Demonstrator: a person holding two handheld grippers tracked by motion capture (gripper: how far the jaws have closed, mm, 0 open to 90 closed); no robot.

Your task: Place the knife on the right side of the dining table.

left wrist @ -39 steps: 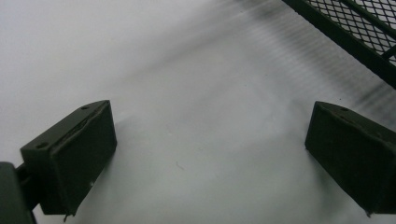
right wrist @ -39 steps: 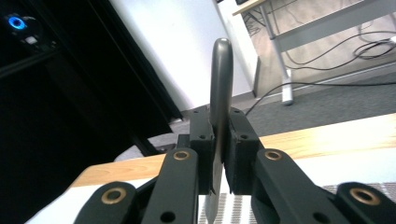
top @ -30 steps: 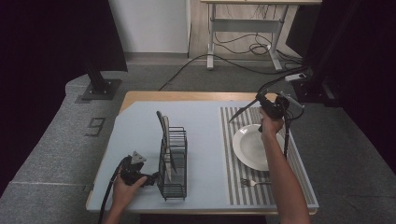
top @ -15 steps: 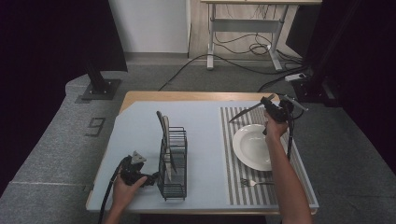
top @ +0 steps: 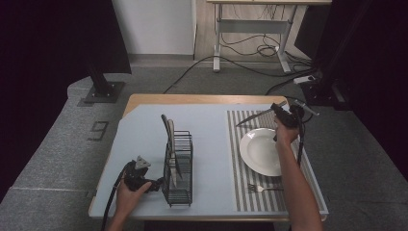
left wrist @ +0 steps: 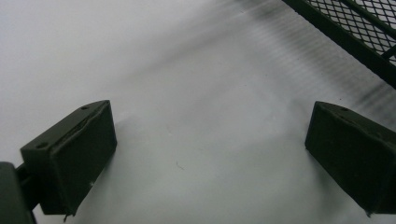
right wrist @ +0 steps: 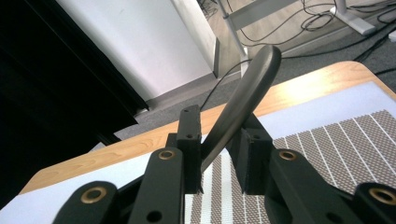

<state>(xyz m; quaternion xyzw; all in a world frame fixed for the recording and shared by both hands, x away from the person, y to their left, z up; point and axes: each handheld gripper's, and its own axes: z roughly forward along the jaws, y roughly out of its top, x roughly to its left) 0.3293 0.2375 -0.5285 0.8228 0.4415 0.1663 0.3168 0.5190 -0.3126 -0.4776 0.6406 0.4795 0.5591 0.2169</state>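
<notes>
The right gripper [top: 278,111] hangs over the far right corner of the table [top: 211,120], above the far end of the striped placemat [top: 240,159]. Between its jaws sits the dark handle of a knife [top: 254,117]. In the right gripper view the handle [right wrist: 238,107] leans against the left pad while a gap shows on the side of the right pad, so the jaws have just been opening and the grip looks loosened rather than tight. In the high view the blade of the knife sticks out to the left from the gripper, above the placemat's far edge and just beyond the rim of the white plate [top: 262,151]. The plate lies on the placemat, and a fork [top: 262,188] lies on the same mat near the table's near edge, close to the person's right forearm.

The left gripper [top: 159,184] rests low by the near left corner of the table, held in the person's left hand [top: 126,192]. In the left gripper view its two pads [left wrist: 74,154] stand wide apart with nothing between them, over the bare light tabletop. The black wire rack [top: 178,168] stands just beside this gripper, toward the middle of the table, with a corner of its mesh at the upper right of the left gripper view. Two utensils [top: 169,139] stand upright in the rack.
</notes>
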